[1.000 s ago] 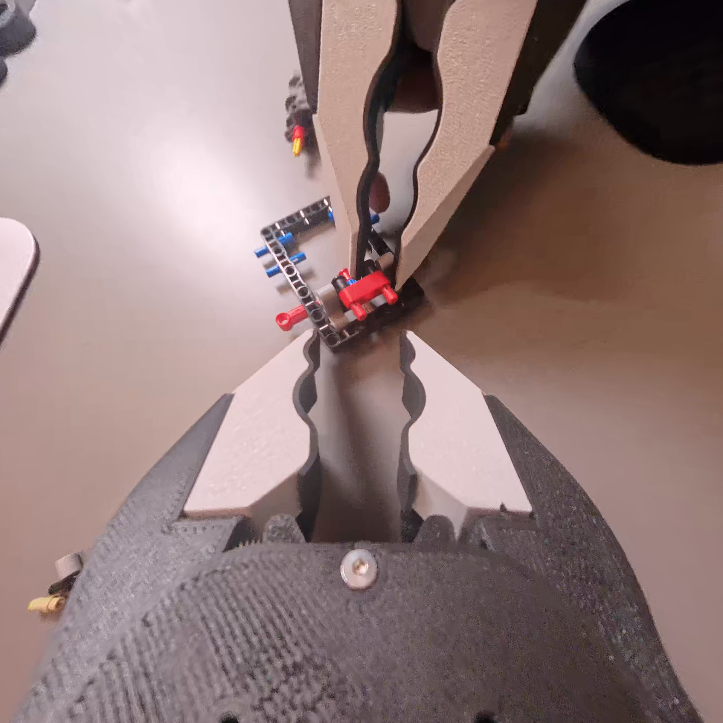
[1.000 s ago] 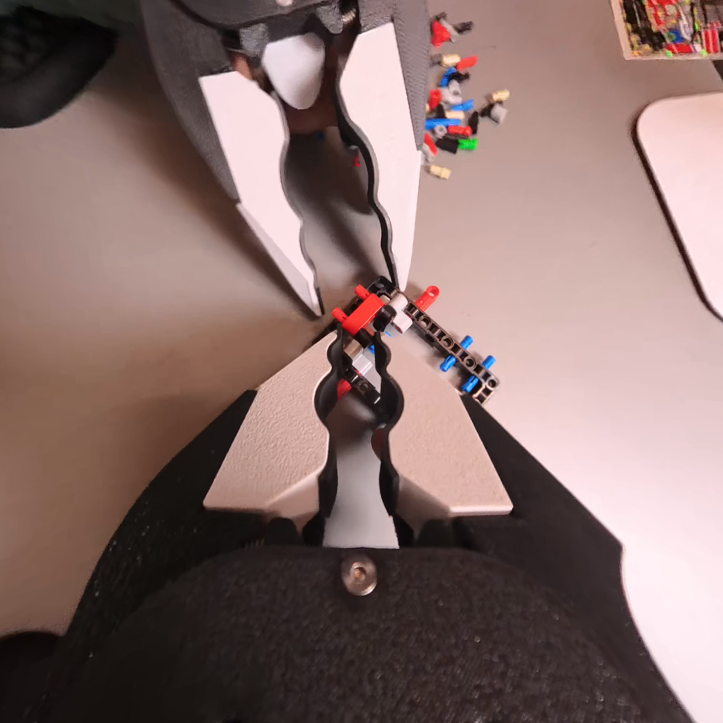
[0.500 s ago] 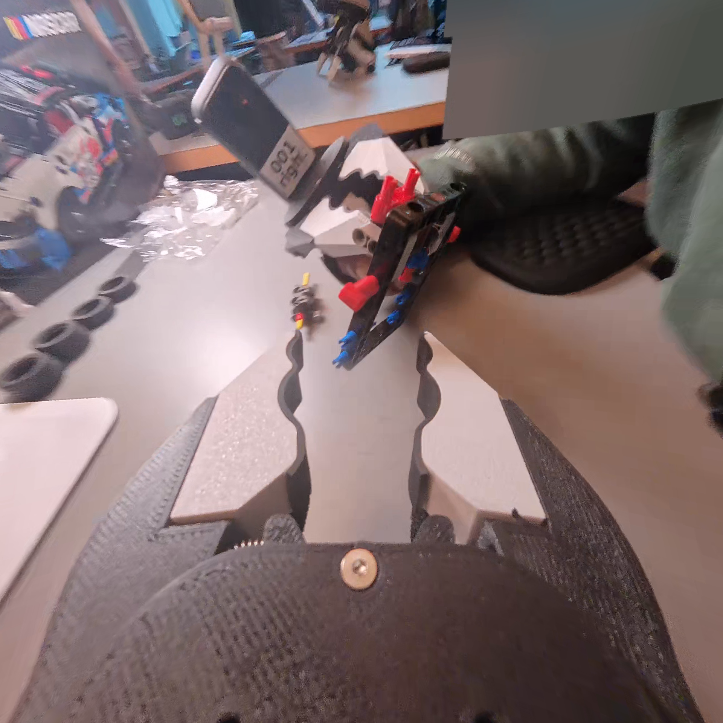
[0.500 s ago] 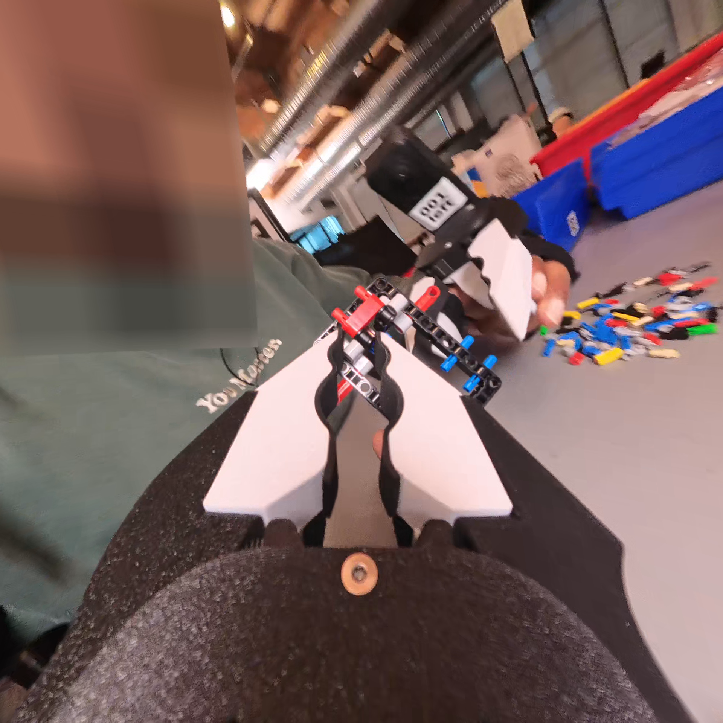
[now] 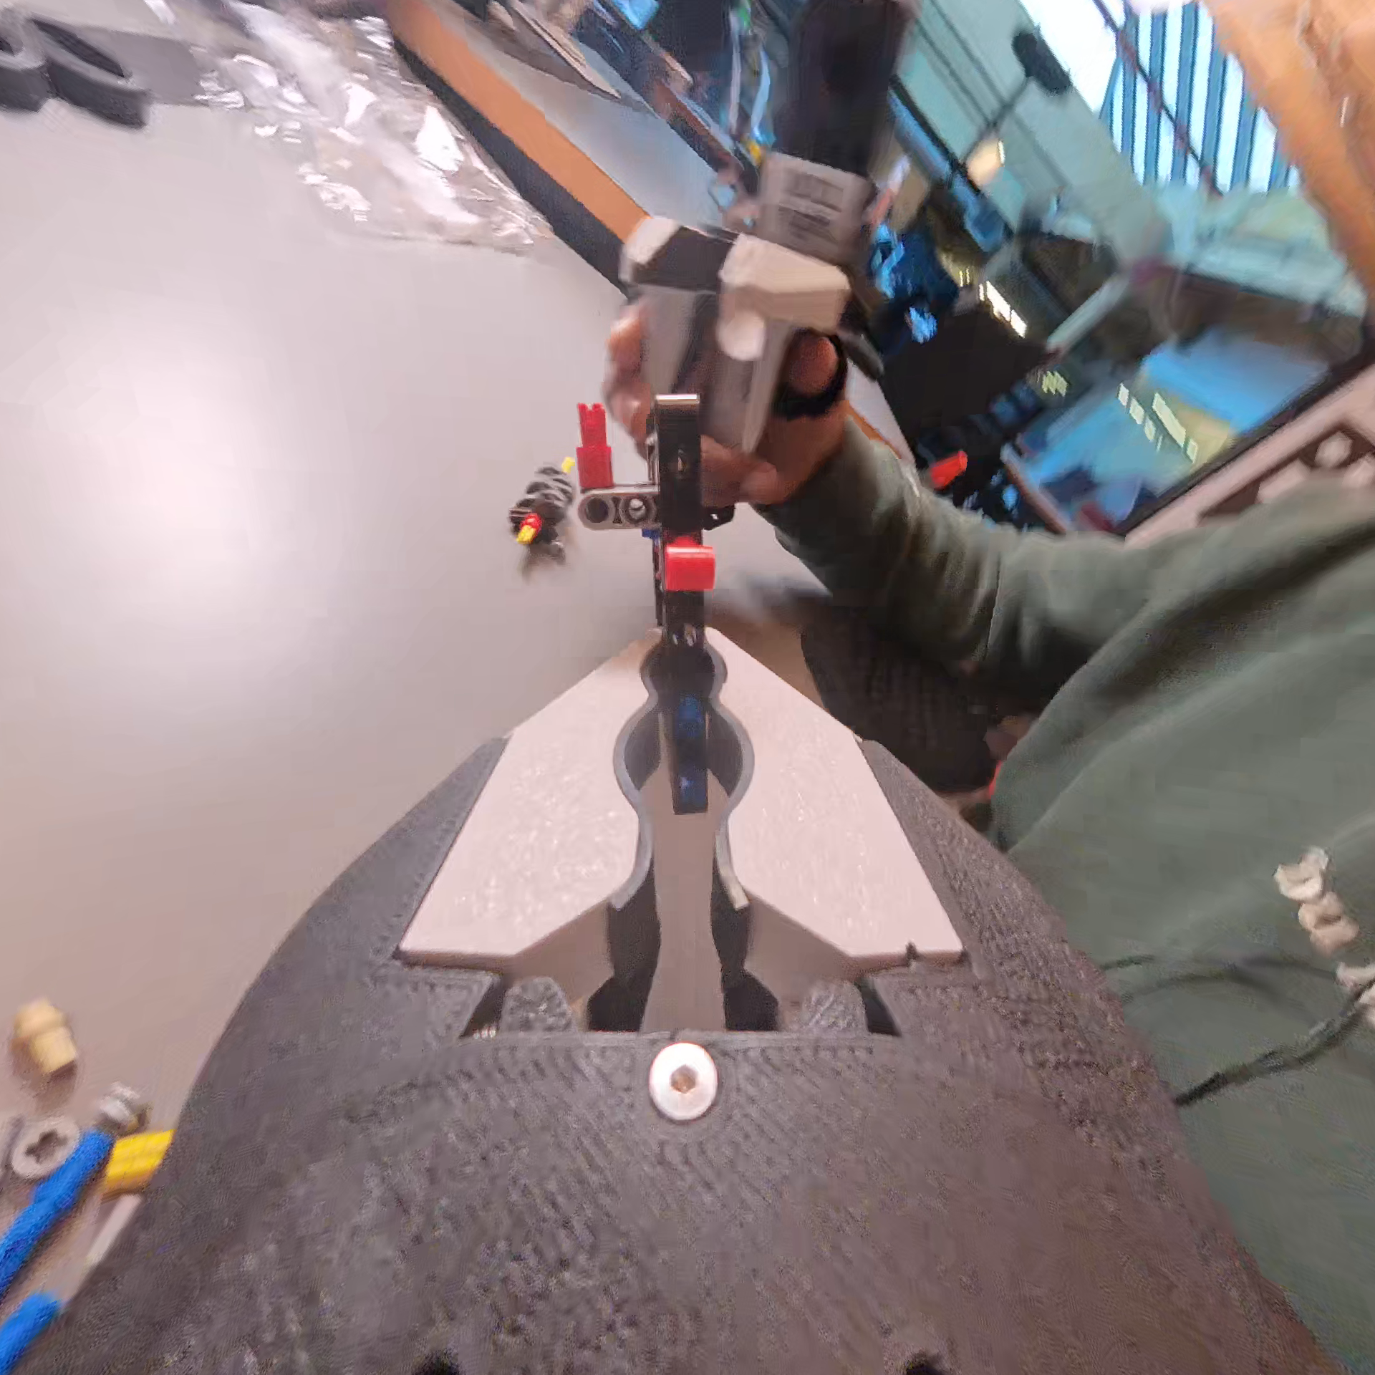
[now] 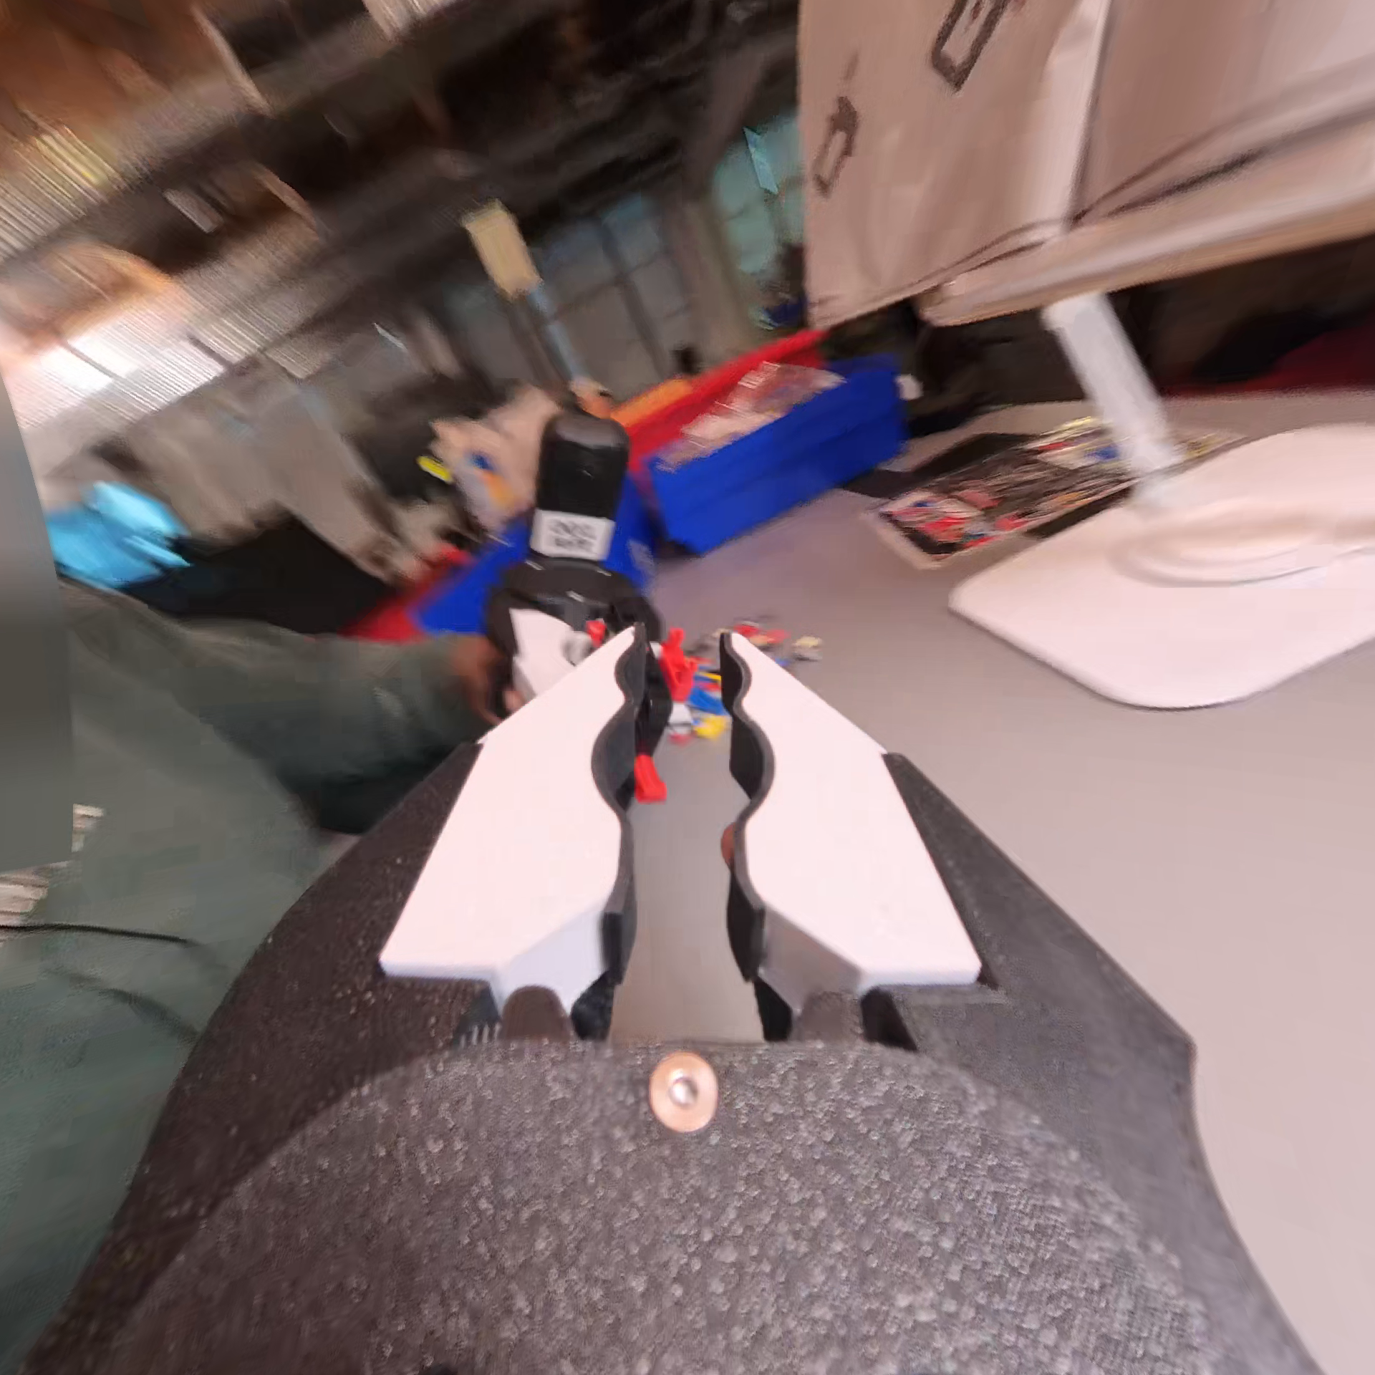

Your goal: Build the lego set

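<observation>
The lego frame point(image 5: 675, 454) is a black beam frame with red, grey and blue pieces, held above the grey table point(image 5: 223, 446) and seen edge-on. My left gripper point(image 5: 681, 647) is shut on its near end, with a blue pin between the pads. My right gripper point(image 5: 714, 372) shows at the frame's far end in the left wrist view. In the right wrist view my right gripper point(image 6: 681, 647) has its fingers apart, and the lego frame point(image 6: 649, 718) lies close along the left finger. The left gripper point(image 6: 565, 595) shows beyond it.
A small black part with yellow and red ends point(image 5: 539, 506) lies on the table. Loose pieces point(image 5: 52, 1161) lie at the near left, tyres point(image 5: 67, 82) and plastic wrap point(image 5: 387, 149) at the back. A piece pile point(image 6: 744, 647), booklet point(image 6: 1004, 498) and white stand base point(image 6: 1190, 595) lie ahead.
The frame has been lifted off the table. My left gripper, open before, has shut on the frame's near end. My right gripper, shut on the frame before, has opened.
</observation>
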Tool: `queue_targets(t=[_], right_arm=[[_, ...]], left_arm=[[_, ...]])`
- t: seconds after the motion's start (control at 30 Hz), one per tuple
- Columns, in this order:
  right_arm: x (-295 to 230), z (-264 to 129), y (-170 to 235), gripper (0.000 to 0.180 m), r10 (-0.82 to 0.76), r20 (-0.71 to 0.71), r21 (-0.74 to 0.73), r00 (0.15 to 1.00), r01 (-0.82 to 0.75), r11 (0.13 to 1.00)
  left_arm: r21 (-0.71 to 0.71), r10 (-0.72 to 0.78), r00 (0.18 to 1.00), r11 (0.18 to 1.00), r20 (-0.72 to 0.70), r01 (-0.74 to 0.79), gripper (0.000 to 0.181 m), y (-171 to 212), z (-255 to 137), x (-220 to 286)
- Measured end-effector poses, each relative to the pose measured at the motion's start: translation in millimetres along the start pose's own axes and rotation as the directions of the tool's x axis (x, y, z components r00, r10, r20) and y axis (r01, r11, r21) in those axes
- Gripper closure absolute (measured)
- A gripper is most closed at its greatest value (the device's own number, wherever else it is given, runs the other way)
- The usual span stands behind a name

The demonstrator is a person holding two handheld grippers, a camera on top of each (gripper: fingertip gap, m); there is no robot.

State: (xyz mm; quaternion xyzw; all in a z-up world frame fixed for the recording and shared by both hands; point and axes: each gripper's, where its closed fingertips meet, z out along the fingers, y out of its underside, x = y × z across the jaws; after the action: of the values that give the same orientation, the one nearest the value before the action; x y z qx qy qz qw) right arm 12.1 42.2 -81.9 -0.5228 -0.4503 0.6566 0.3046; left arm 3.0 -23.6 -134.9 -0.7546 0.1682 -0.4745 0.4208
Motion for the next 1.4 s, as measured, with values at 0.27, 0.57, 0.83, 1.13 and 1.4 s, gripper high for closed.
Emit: queue_targets(t=[0.27, 0.57, 0.83, 1.13, 1.4], right_arm=[[-9, 32, 43, 0.171, -0.735, -0.227, -0.442, 0.639, 0.604, 0.663], [12, 48, 42, 0.180, -0.551, -0.463, -0.445, 0.694, 0.356, 0.822], [15, 55, 25, 0.180, -0.406, -0.578, -0.340, 0.708, 0.243, 0.908], [5, 54, 17, 0.180, -0.426, -0.610, -0.337, 0.668, 0.268, 0.903], [1, 53, 15, 0.180, -0.422, -0.606, -0.320, 0.675, 0.278, 0.905]], left_arm=[[0.133, -0.285, 0.958, 0.950, 0.009, 0.282, 0.178, -9, -5, -24], [0.213, -0.246, 0.946, 0.956, 0.209, 0.202, 0.178, -17, 1, -48], [0.311, -0.224, 0.935, 0.941, 0.276, 0.133, 0.178, -30, -1, -49], [0.329, -0.178, 0.952, 0.940, 0.249, 0.089, 0.178, -36, -4, -30], [0.333, -0.169, 0.962, 0.938, 0.212, 0.091, 0.178, -39, -3, -23]])
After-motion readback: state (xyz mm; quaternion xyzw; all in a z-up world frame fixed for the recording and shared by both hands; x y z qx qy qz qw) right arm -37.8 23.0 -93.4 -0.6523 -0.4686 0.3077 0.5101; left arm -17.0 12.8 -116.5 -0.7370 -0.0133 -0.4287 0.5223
